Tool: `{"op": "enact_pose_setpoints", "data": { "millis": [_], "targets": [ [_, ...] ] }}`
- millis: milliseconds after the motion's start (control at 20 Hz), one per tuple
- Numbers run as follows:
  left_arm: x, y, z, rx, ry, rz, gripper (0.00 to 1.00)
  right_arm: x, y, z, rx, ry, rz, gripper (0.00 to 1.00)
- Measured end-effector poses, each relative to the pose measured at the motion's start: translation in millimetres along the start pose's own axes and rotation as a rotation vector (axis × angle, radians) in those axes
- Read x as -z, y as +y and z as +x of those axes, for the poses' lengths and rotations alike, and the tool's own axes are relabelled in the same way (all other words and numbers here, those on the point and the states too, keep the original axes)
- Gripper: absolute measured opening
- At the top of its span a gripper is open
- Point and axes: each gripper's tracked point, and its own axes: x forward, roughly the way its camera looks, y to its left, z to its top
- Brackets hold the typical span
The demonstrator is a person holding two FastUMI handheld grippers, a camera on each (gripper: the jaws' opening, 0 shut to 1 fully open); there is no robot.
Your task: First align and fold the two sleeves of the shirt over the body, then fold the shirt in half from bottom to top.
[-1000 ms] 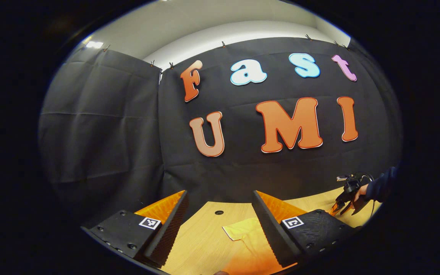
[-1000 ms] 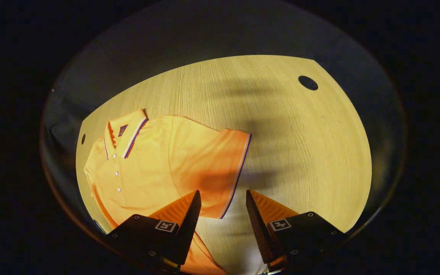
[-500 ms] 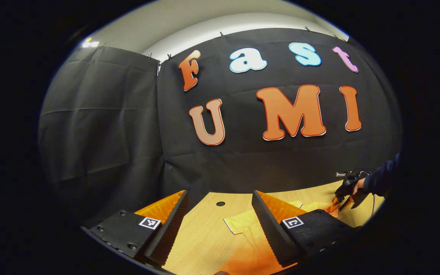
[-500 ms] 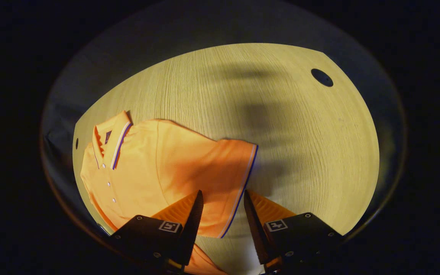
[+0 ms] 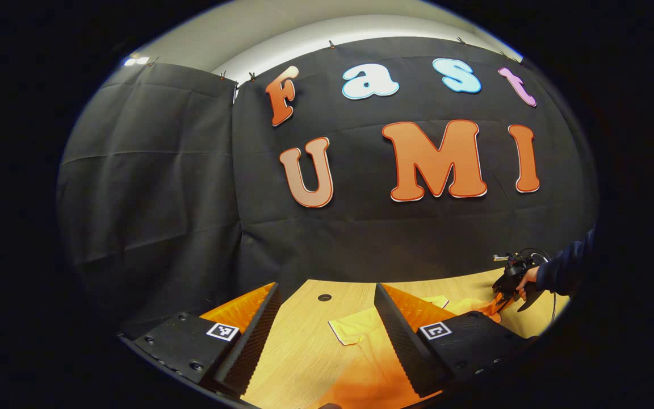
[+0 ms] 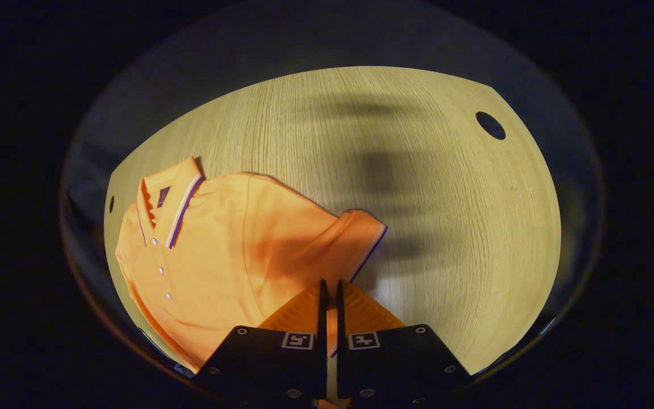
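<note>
Shirt lies flat on bench. Right gripper jaws pinched on sleeve hem; left gripper jaws spread, idle. Sleeve should be carried low across body, hem kept straight.

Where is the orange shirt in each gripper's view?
Left gripper view: the shirt lies at the bottom, right of centre, partly behind the near right finger.
Right gripper view: the shirt lies lower left, collar up-left, sleeve reaching centre.
Shared landmark: the right tongs, shut on the sleeve hem; in the left gripper view they sit far right.
</note>
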Motion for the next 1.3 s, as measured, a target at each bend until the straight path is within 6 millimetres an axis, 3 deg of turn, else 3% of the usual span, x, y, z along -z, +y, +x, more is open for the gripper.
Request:
{"op": "enact_pose_setpoints", "data": {
  "millis": [300,650,800,1000,1100,1150,1200,1300],
  "targets": [
    [3,0,-3,-0.010,0.021,-0.019,0.99,-21,37,-36,-0.074,-0.088,-0.030,0.07],
    [5,4,-5,-0.038,0.037,-0.003,0.99,-28,110,-61,-0.224,-0.097,-0.056,0.10],
    [8,6,-5,-0.049,0.053,-0.006,0.99,-25,131,-68,-0.290,-0.100,-0.071,0.28],
    [14,6,-7,-0.051,0.090,-0.021,1.00,-26,126,-76,-0.279,-0.149,-0.111,0.41],
    [20,2,-7,-0.034,0.121,-0.035,0.99,-29,122,-86,-0.272,-0.202,-0.130,0.76],
    [22,-1,-8,-0.020,0.139,-0.039,0.99,-31,123,-94,-0.282,-0.233,-0.127,0.60],
    [25,-2,-6,-0.006,0.156,-0.047,1.00,-31,123,-104,-0.291,-0.263,-0.115,0.77],
    [33,-9,-4,0.033,0.202,-0.066,1.00,-32,123,-124,-0.308,-0.329,-0.089,0.86]
  ]
}}
